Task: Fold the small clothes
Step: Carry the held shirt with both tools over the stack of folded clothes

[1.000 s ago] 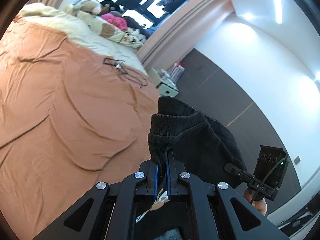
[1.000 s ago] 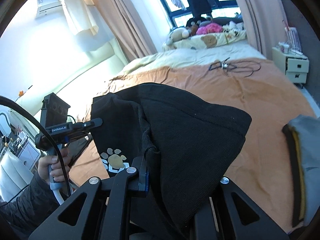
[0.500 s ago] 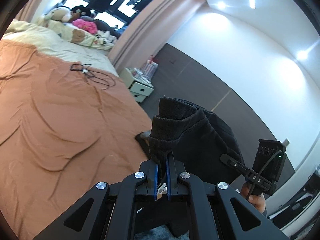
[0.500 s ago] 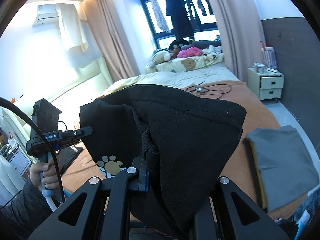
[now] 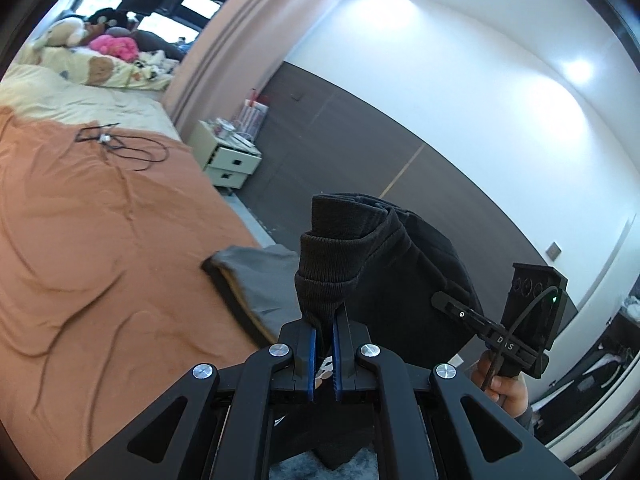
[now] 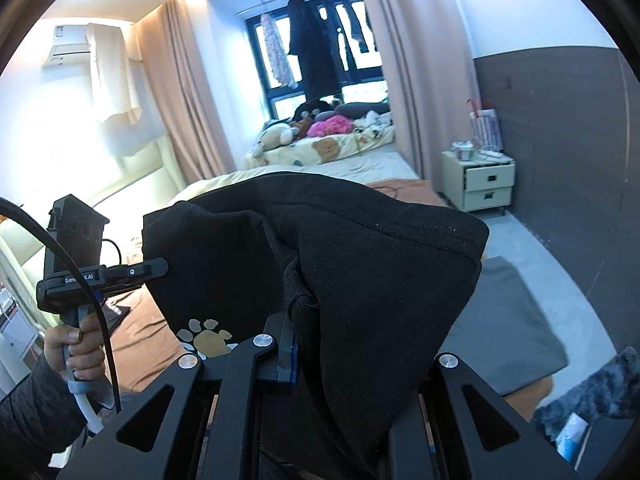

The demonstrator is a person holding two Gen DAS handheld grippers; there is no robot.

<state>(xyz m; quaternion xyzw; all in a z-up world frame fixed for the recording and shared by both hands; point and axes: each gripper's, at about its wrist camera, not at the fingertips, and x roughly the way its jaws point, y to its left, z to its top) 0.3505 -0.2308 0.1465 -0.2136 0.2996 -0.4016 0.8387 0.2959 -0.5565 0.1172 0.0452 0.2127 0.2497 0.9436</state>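
Black garment [image 5: 384, 280], a small dark sweatshirt with a paw print [image 6: 206, 334] on it, hangs in the air between both tools, above the near edge of the bed [image 5: 100, 240]. Closest in, the left hand-held gripper [image 5: 324, 332] has its blue pads nearly together, pinching a ribbed cuff or hem of the garment. The right hand-held gripper [image 6: 304, 320] is likewise clamped on a bunched fold of the same cloth, though fabric drapes over its far finger, so only the near pad can be seen.

The main risk, as I judge it, is the grip itself: each tool bites only a thick, rolled edge, and a quick swing could pull the cloth out of one pinch and let the fold collapse. The layers also hang bunched and uneven, so they may land creased or opened up.

Just beyond, a folded grey garment [image 6: 504, 320] lies at the bed's corner; setting the black one down carelessly could knock it askew or push it off the edge toward the floor. Farther off, a tangle of black cable [image 5: 116, 144] lies on the orange cover, well apart, and a nightstand [image 6: 480, 184] stands by the wall.
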